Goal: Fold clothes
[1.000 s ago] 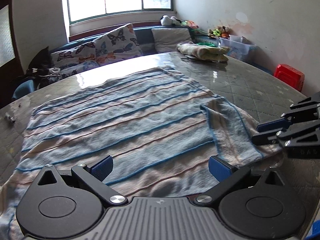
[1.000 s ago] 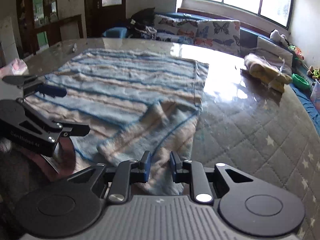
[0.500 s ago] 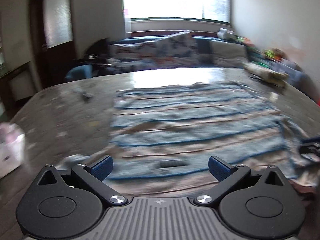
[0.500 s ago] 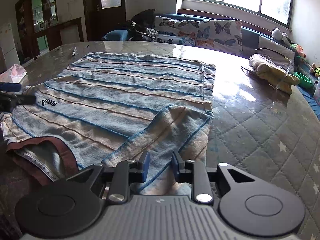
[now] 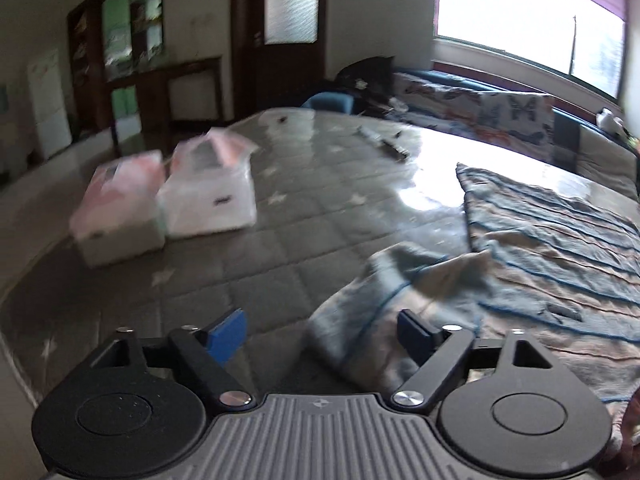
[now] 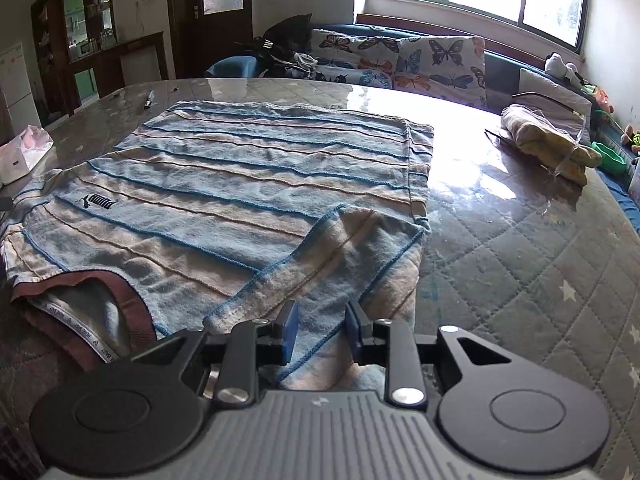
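Shirt (image 6: pixel 256 184) soft, floppy; grab sleeve hem lower centre; left gripper (image 5: pixel 320 330) spread wide, right gripper (image 6: pixel 318 330) parted, pinching nothing.

motion blur smears the white boxes (image 5: pixel 168 204); the striped shirt (image 5: pixel 560 248) runs off the right edge.

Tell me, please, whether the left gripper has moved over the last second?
Yes. The left gripper has swung leftward along the striped shirt: it faced the window across the shirt's middle, and now sits at the left sleeve, facing the tissue boxes.
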